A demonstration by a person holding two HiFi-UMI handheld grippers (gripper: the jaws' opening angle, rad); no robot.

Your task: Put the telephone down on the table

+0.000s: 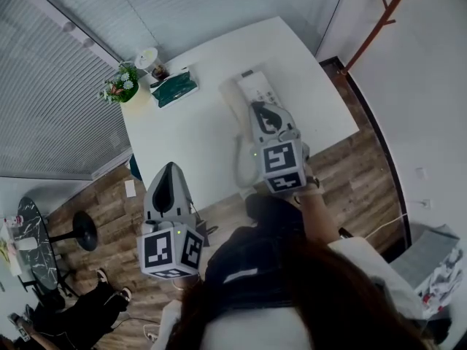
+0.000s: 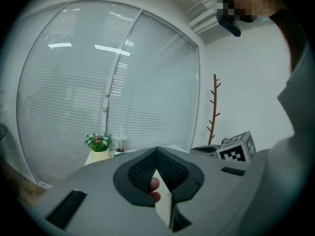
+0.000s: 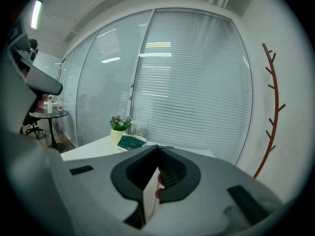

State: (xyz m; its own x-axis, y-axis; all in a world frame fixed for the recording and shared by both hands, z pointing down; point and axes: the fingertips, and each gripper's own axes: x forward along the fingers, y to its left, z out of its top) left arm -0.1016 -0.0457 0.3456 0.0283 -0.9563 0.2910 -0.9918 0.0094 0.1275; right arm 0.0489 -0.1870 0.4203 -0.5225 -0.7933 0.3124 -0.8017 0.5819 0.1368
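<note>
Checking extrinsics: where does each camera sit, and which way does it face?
Head view: on the person's head, facing steeply down at the table and telephone; shows hair, the left gripper and right gripper.
Left gripper view: on the left gripper, looking along its closed jaws toward the blinds; a fingertip shows behind them.
Right gripper view: on the right gripper, looking along its closed jaws over the table toward the blinds.
Shared: both gripper views show the flower pot and coat rack.

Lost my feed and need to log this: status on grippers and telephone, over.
Jaws shut, empty on both: left gripper, right gripper over the white desk telephone. It rests on the white table. Apart at the far corner: green packet.
</note>
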